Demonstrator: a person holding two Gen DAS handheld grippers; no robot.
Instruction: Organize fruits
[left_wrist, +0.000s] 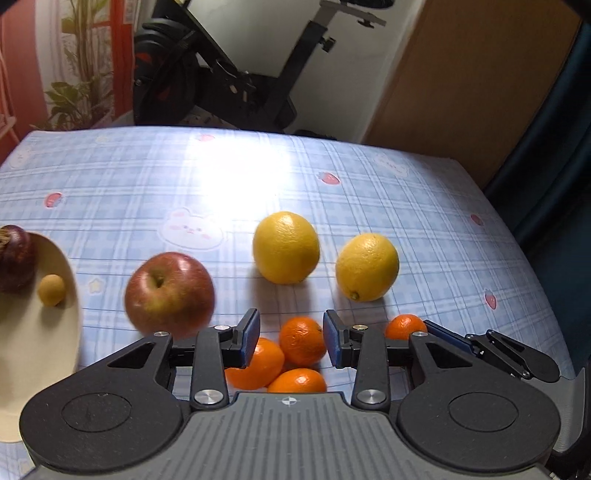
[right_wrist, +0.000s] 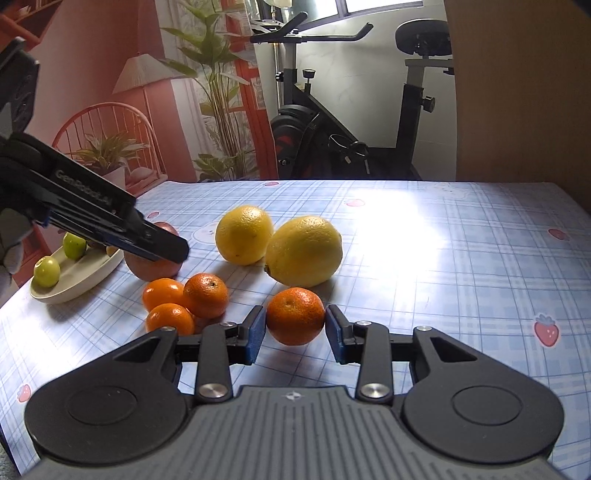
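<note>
Fruit lies scattered on a blue plaid tablecloth (right_wrist: 443, 258): the right gripper (right_wrist: 295, 325) is clamped on a small orange mandarin (right_wrist: 295, 315) resting on the cloth, just before two large yellow lemons (right_wrist: 303, 251). The left gripper (left_wrist: 291, 338) hangs with its blue pads parted and empty above three clustered mandarins (left_wrist: 301, 341), a red apple (left_wrist: 170, 293) just beside it. At the cloth's left edge, a cream oval dish (right_wrist: 79, 277) holds small green fruits (right_wrist: 47, 271).
</note>
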